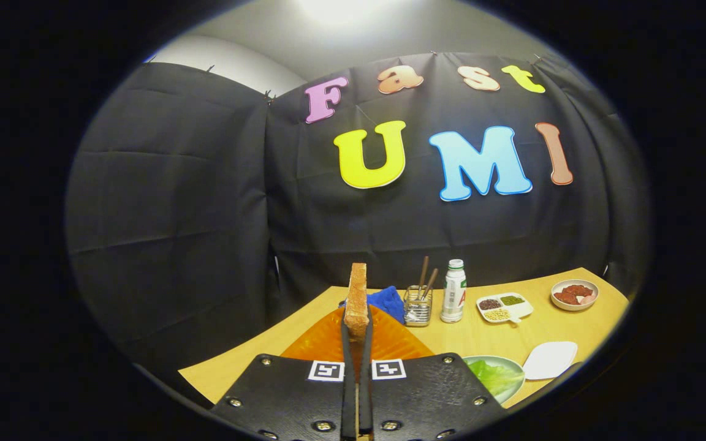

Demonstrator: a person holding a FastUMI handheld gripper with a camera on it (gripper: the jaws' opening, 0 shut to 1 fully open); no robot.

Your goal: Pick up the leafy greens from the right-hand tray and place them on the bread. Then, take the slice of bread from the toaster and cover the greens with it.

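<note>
My gripper (356, 335) is shut on a slice of toasted bread (356, 298), which stands on edge between the two fingers and sticks up ahead of them, held above the table. Just right of the fingers lies a pale green plate (515, 375) with leafy greens (493, 375) on it; whatever lies under the greens is hidden. An orange fan-shaped thing (328, 340) shows beneath and behind the held bread.
On the wooden table (469, 337) beyond the fingers stand a wire holder with chopsticks (418, 304), a white bottle (453, 291), a divided dish of beans (504, 307) and a bowl of red food (574, 294). A white dish (550, 359) and a blue cloth (388, 300) lie nearby.
</note>
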